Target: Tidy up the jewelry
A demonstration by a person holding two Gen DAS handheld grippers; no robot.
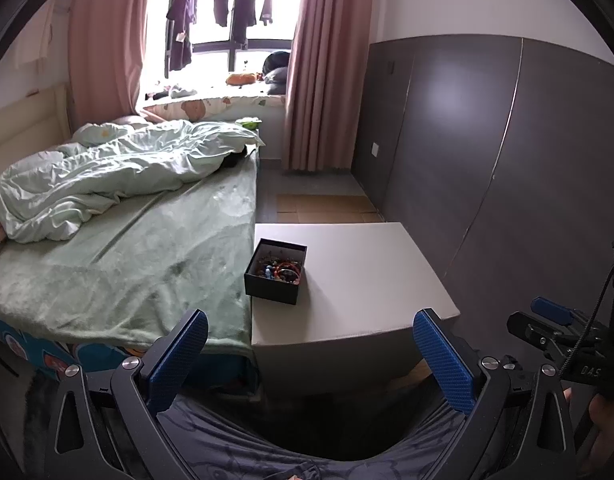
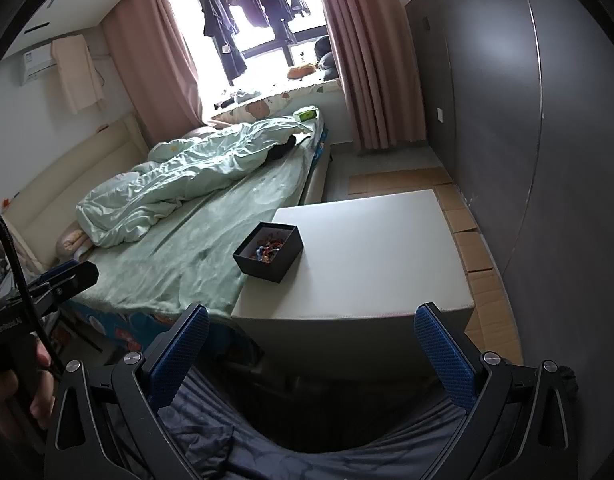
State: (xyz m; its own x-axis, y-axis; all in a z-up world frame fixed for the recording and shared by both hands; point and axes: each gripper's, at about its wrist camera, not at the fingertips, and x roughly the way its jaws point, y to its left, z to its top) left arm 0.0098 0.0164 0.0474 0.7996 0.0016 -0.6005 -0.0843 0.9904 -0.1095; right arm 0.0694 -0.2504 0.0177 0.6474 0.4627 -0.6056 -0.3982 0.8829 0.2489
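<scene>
Cardboard [image 2: 473, 240] beside table [image 2: 371, 240] shows only from right.

Small open black cardboard box [image 1: 275, 276] sits on the flat white square table [image 1: 367, 276], at its left edge, nearest the bed. Tangle of beaded bracelets [image 1: 281, 270] lies inside the box. Green-sheeted bed [image 1: 147, 256] adjoins the table's left side; dark grey wardrobe panels [image 1: 487, 140] stand right. Window with pink curtains [image 1: 323, 72] lies beyond.

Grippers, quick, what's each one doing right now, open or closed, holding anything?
Left gripper: open, holding nothing, short of the white table.
Right gripper: open, holding nothing, also short of the table.
</scene>
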